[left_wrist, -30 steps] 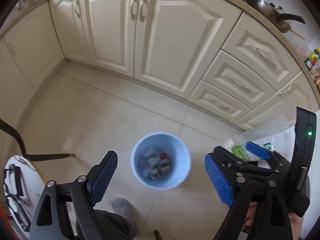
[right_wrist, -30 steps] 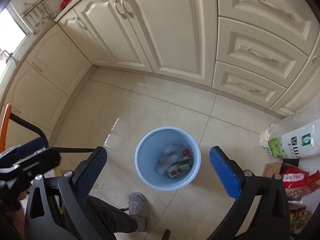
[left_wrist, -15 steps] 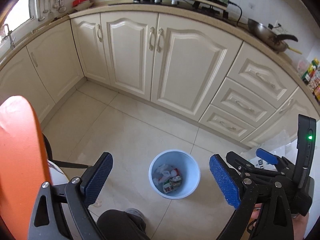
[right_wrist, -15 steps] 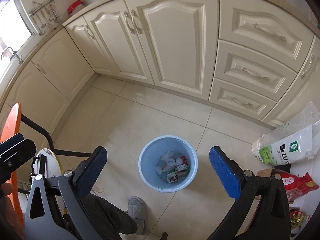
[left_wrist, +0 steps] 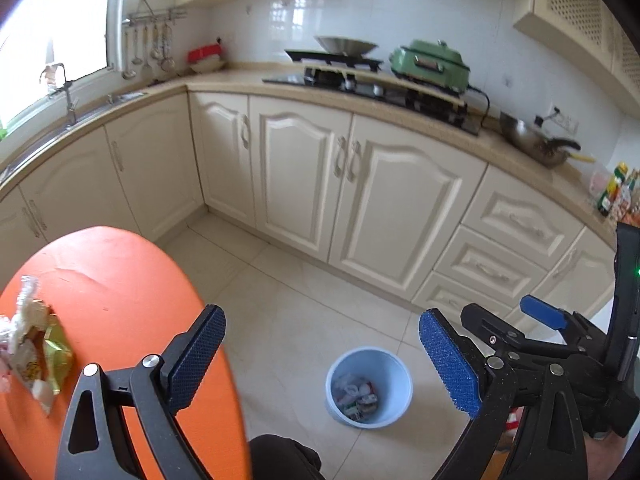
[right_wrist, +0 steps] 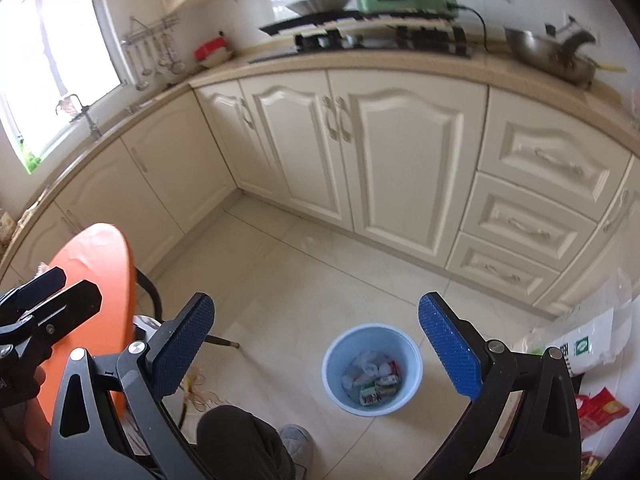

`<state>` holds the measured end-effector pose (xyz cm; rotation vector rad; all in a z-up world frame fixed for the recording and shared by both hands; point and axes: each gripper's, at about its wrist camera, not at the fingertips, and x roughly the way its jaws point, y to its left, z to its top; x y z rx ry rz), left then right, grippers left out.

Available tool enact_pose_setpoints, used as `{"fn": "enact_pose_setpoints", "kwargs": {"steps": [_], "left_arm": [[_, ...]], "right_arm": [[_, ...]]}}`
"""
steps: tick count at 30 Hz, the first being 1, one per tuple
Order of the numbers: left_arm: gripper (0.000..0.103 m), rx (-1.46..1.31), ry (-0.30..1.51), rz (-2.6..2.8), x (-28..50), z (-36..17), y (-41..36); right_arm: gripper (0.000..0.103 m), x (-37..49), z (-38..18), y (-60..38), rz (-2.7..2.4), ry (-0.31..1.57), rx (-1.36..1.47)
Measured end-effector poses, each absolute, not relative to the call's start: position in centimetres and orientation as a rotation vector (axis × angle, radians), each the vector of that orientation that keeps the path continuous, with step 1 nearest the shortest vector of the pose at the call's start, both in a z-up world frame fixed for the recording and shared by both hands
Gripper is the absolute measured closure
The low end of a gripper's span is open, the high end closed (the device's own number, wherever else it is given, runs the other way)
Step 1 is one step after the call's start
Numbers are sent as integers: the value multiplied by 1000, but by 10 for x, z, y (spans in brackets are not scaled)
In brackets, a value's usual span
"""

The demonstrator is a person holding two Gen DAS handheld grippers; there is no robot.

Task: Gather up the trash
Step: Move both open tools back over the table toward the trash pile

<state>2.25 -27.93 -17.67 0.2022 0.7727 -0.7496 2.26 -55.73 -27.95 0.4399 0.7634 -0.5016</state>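
My left claw (left_wrist: 320, 360) hangs above the kitchen floor with its blue pads spread wide and nothing between them. My right claw (right_wrist: 316, 350) is spread just as wide, also empty, and it points down toward the same patch of tiles. Below both, on the floor (left_wrist: 304, 312), stands the light blue bin (left_wrist: 369, 386), upright, with crumpled white scraps and small printed cartons lying in its bottom. To my left is the orange worktop (left_wrist: 120, 304), and near its left edge lies a small heap of trash (left_wrist: 34, 354): crinkled clear wrappers and a greenish-gold packet, touching one another. The heap is well apart from the bin and from both claws. In the right wrist view the orange worktop shows edge-on, with my left claw's black frame in front of it. A dark trouser leg (right_wrist: 240, 444) and a grey slipper (right_wrist: 296, 438) sit near the bin. Cream cabinets (left_wrist: 360, 200) run behind, and a white printed sack (right_wrist: 576, 346) leans at the right.
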Motion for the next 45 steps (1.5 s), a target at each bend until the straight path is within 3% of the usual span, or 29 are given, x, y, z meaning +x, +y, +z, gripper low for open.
{"fn": "enact_pose_setpoints", "kwargs": {"steps": [10,25,37,45], "left_arm": [[3,105,614,-627,-40,-116,-166],[1,11,461,-406,-153,-73,-19],[1,-36,405,-192,-230,-60,55],[1,-63,460,-102,-234,-74,64]], "right_arm": [[0,53,-213,-481,-359,657,335],[0,92,-148,-357,-106,536,217],[0,111,-128,-282,56,496,152],[0,125,-140,-256,125,532,120]]}}
